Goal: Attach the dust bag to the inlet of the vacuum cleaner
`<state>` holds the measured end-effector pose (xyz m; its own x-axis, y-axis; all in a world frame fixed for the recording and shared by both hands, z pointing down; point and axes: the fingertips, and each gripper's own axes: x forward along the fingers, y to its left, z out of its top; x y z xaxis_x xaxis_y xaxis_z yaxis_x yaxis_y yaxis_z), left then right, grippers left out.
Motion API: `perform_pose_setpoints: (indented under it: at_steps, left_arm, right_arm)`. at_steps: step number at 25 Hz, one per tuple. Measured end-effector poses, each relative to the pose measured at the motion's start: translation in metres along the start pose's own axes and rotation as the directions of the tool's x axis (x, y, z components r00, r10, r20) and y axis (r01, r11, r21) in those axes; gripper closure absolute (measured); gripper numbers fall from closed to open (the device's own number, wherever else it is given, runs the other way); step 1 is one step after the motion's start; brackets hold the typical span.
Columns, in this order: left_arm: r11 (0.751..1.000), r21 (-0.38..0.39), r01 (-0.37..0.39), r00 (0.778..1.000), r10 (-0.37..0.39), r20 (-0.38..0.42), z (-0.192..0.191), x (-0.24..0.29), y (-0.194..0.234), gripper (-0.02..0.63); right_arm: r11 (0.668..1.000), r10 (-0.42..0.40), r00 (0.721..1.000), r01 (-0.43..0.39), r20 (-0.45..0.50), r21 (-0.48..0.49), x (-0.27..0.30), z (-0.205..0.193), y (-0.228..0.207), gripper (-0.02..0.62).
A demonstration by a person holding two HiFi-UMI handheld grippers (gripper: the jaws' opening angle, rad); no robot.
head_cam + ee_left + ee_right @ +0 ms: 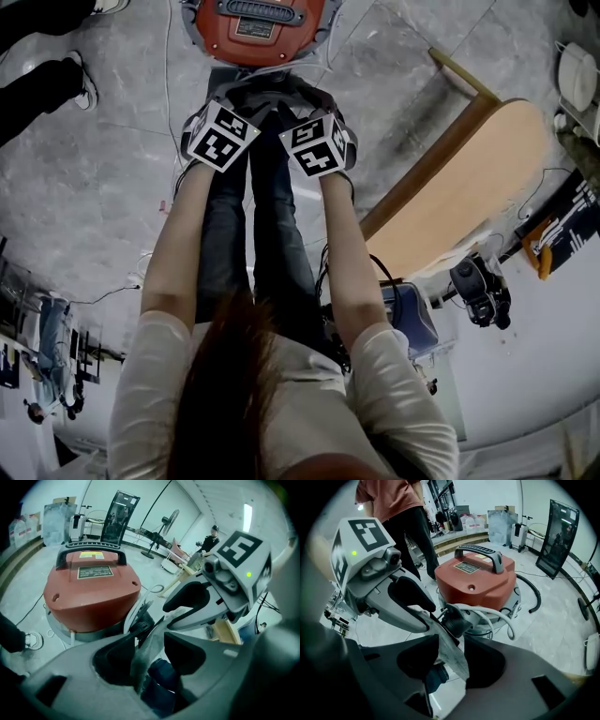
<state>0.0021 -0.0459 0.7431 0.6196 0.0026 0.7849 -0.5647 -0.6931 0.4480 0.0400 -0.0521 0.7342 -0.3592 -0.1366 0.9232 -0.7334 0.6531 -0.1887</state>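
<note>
The red vacuum cleaner (258, 23) (91, 590) (476, 583) stands on the floor just ahead of both grippers. Its black round inlet (140, 623) (457, 620) faces them low on its side. A grey dust bag (143, 656) (450, 648) hangs as a thin sheet running from the inlet down between the jaws. My left gripper (234, 103) (150, 644) is open, with the bag standing free in the gap. My right gripper (305, 101) (450, 660) is open too, the bag's edge loose between its jaws. The two grippers sit side by side, nearly touching.
A wooden board (469, 178) slants at the right, with a camera rig (480, 291) beyond it. A person in dark trousers (408, 522) stands beside the vacuum; shoes (84, 89) show at the upper left. A black hose (534, 597) and white cable (497, 616) curl on the floor.
</note>
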Motion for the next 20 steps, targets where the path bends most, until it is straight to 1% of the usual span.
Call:
perform_pose_setpoints:
  at_steps: [2,4,8,10,13,14,17,20]
  left_arm:
    - [1.000,-0.001,-0.013,1.000,0.013,0.016,0.006,-0.004,-0.001,0.407]
    - [1.000,-0.008,-0.023,0.999,0.023,0.032,0.010,-0.008,-0.002,0.407]
    - [0.999,-0.024,-0.040,0.997,0.041,0.067,0.020,-0.017,-0.006,0.408]
    - [0.998,-0.040,-0.050,0.994,0.054,0.095,0.026,-0.021,-0.007,0.415]
    - [0.996,-0.058,-0.064,0.989,0.071,0.126,0.032,-0.028,-0.006,0.454]
    - [0.995,-0.060,-0.074,0.988,0.081,0.132,0.033,-0.030,-0.005,0.480]
    - [0.990,-0.072,-0.120,0.978,0.131,0.161,0.037,-0.036,0.002,0.569]
    - [0.984,-0.095,-0.153,0.968,0.169,0.185,0.040,-0.044,0.005,0.587]
  right_arm:
    - [1.000,-0.001,1.000,0.001,0.008,0.011,-0.004,0.004,0.000,0.438]
    - [1.000,-0.006,1.000,0.006,0.020,0.026,-0.008,0.008,0.001,0.471]
    - [0.996,-0.019,0.999,0.014,0.050,0.089,-0.019,0.013,-0.002,0.519]
    - [0.994,-0.028,0.997,0.021,0.068,0.103,-0.023,0.016,-0.004,0.539]
    - [0.992,-0.038,0.996,0.029,0.078,0.121,-0.028,0.017,-0.004,0.570]
    - [0.992,-0.042,0.996,0.032,0.082,0.122,-0.029,0.018,-0.005,0.586]
    - [0.991,-0.054,0.994,0.042,0.094,0.126,-0.031,0.020,-0.004,0.594]
    - [0.986,-0.067,0.992,0.049,0.107,0.162,-0.037,0.021,-0.001,0.594]
